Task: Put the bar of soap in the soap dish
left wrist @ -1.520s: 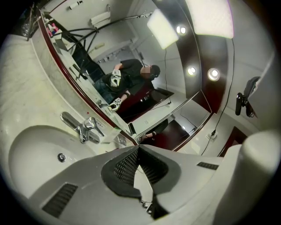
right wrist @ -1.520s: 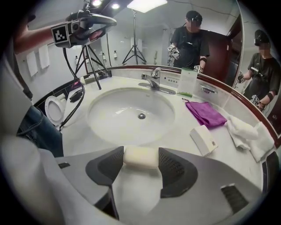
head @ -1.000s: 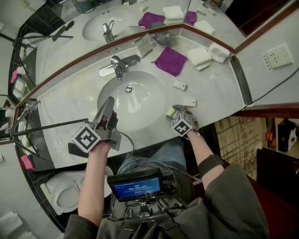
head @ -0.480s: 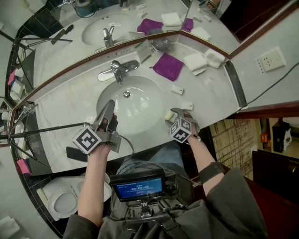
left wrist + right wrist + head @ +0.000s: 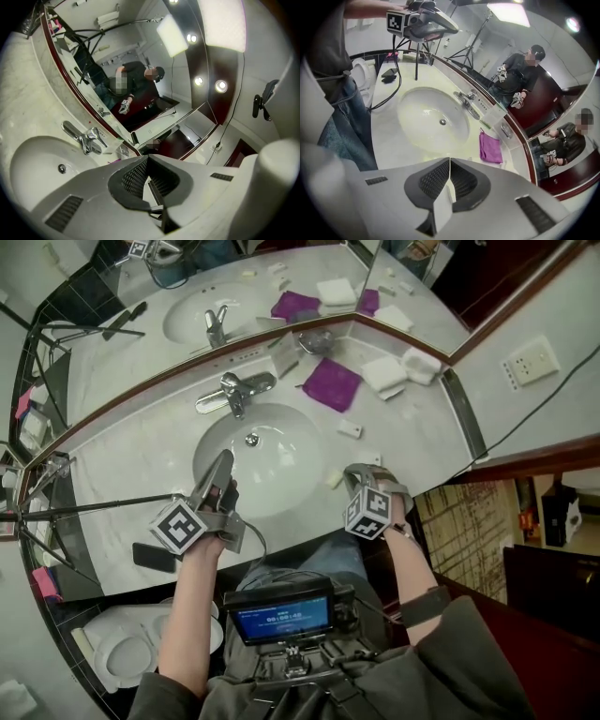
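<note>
Right gripper (image 5: 449,160): jaws are meeting tip to tip, having just been closing, clenched on nothing. It is pointing steeply down and hanging above the front right of the bench (image 5: 141,460).

Bar of soap (image 5: 333,478): pale block, lying on the bench at the right rim of the basin (image 5: 267,474). It is sitting just beside the right gripper's tips, not between them.

Left gripper (image 5: 147,158): jaws are pressing together, empty. It is pointing level over the front left part of the basin.

Two small white packets (image 5: 349,429) (image 5: 372,458): lying on the bench behind the right gripper, apart from each other.

Tap (image 5: 234,388): chrome, standing behind the basin.

Purple cloth (image 5: 332,383): lying flat to the right of the tap.

Soap dish (image 5: 314,340): shiny metal, sitting at the back of the bench against the mirror (image 5: 234,296), just behind the purple cloth and well apart from the soap. Whether anything is lying in it cannot be told.

White folded towels (image 5: 382,373): resting right of the cloth, near the back corner.

Toilet (image 5: 127,652): showing below the bench at the left.
</note>
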### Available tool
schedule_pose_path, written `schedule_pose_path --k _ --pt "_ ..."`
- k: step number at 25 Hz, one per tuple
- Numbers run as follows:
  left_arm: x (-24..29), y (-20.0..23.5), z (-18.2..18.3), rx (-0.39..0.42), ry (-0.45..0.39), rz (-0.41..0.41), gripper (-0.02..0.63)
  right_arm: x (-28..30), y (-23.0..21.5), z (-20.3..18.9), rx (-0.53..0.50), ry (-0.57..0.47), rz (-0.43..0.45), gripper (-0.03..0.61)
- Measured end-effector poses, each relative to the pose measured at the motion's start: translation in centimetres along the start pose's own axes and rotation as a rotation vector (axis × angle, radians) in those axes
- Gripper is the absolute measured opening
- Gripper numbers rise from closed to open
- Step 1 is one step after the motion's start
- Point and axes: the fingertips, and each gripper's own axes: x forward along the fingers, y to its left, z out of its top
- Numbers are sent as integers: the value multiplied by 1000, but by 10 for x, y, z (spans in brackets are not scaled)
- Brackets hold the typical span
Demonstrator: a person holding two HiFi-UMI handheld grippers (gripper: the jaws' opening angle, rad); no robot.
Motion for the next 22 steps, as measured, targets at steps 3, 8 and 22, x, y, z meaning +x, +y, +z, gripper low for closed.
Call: schedule_pose_path --k 3,8,22 --pt "0 -2 -1 5 3 -3 5 -14 -12 -4 -90 28 -34 18" --pt "0 -3 -4 17 16 -1 5 -32 -29 -8 -154 44 -59 17" --pt "4 -4 -14 80 59 12 5 -50 -18 -14 -265 9 11 18"
